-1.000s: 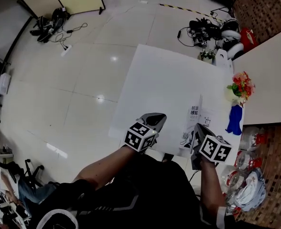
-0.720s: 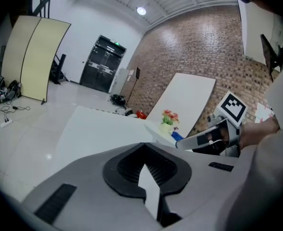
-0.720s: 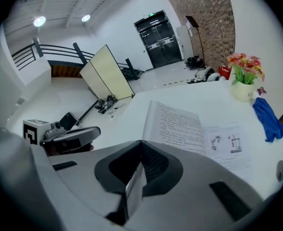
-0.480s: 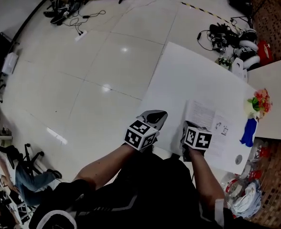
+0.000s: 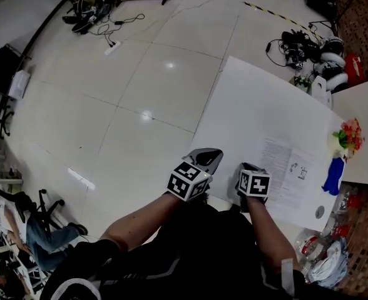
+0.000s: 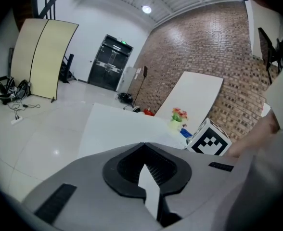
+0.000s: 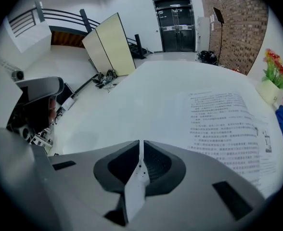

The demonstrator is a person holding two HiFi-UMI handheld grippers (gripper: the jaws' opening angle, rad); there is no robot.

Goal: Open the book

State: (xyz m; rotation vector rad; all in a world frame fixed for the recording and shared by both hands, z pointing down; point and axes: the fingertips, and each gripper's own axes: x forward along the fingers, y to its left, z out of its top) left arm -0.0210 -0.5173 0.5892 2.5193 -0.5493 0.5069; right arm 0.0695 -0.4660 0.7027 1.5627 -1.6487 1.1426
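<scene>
The book point(image 5: 290, 173) lies open and flat on the right part of the white table point(image 5: 246, 114), its printed pages facing up. The right gripper view has those pages point(image 7: 228, 121) ahead and to the right. My right gripper point(image 5: 247, 167) is shut and empty, just left of the book at the table's near edge. My left gripper point(image 5: 206, 159) is shut too, further left over the same edge, holding nothing. In their own views the left gripper point(image 6: 144, 146) and right gripper point(image 7: 140, 143) have their jaws together.
A vase of flowers point(image 5: 349, 135) and a blue object point(image 5: 332, 175) sit at the table's right end, by a second white tabletop point(image 5: 367, 127). Cables and gear point(image 5: 309, 42) lie on the floor beyond. Plastic items point(image 5: 322, 255) pile at the lower right.
A page that stood upright by the right gripper a second ago now lies flat. The right gripper has drawn back to the left, off the book. The left gripper has stayed put.
</scene>
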